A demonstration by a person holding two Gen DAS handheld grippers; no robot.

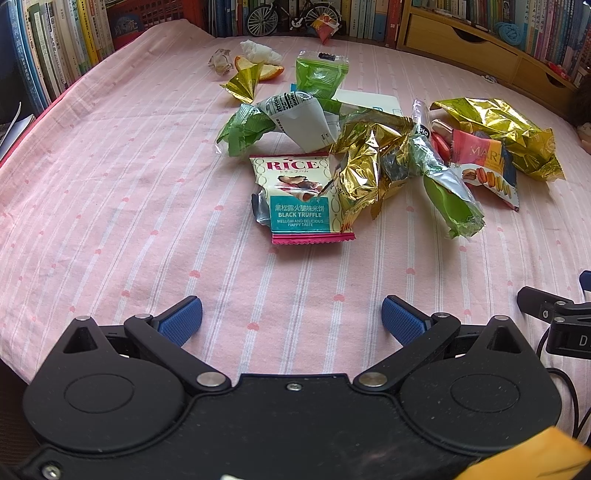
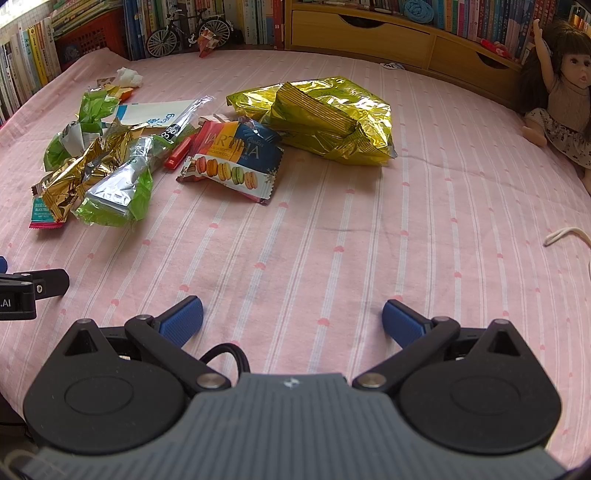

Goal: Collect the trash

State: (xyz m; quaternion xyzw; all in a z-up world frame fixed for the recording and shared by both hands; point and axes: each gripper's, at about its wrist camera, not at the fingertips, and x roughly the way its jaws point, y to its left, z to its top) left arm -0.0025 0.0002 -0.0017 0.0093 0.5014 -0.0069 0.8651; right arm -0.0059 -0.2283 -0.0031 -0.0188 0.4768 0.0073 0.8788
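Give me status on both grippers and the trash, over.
Left gripper and right gripper open, empty, short of the pile. Wrappers scattered on the pink cloth, rice cracker packet nearest left. Nothing blocking.

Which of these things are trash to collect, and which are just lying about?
Trash: rice cracker wrapper, macaron packet, big gold bag, green wrappers, orange peel, tissue.
Lying about: doll, model bicycle, books.

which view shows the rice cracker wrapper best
The left wrist view. There the rice cracker wrapper lies face up ahead of the open left gripper, its print readable. The right wrist view shows only its red bottom edge and a teal corner at the far left, under a gold wrapper.
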